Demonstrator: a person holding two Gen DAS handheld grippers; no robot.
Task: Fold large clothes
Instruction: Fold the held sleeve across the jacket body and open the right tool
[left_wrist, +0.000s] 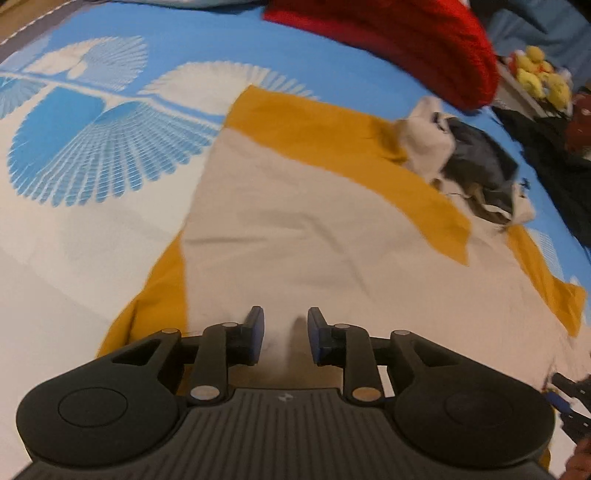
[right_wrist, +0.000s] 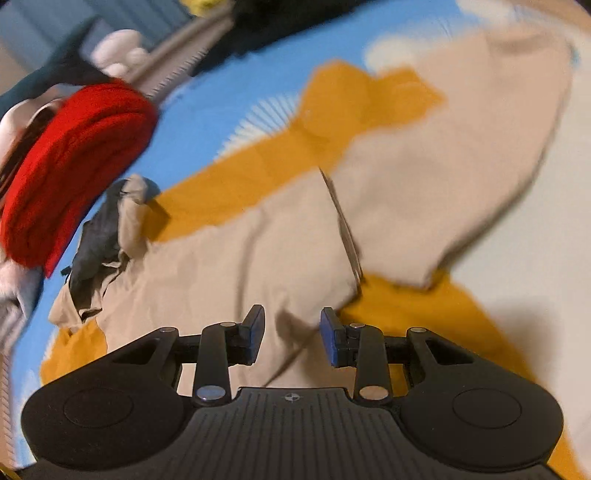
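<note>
While both claws hang over the beige-and-mustard garment (left_wrist: 295, 221) on the bed (left_wrist: 110, 240), their jaws stand spread. Left claw (left_wrist: 285, 334) and right claw (right_wrist: 292, 335) pinch nothing.

Bed with a blue-and-white cover, clothes spread on it.

Bed cover (left_wrist: 192, 40) is bright blue with big white fan-shaped prints, plain white toward the near left side in the left wrist view. Beige and mustard garment (left_wrist: 295, 229) lies flat across the middle, mustard parts showing along its edges; one beige flap is folded over the body in the right wrist view. Crumpled white and grey cloth (left_wrist: 476, 162) sits touching its far right edge. Folded red knit (left_wrist: 406, 40) rests further back on the cover, near the crumpled cloth. Dark clothes (left_wrist: 546, 155) sit at the right edge of the bed.
</note>
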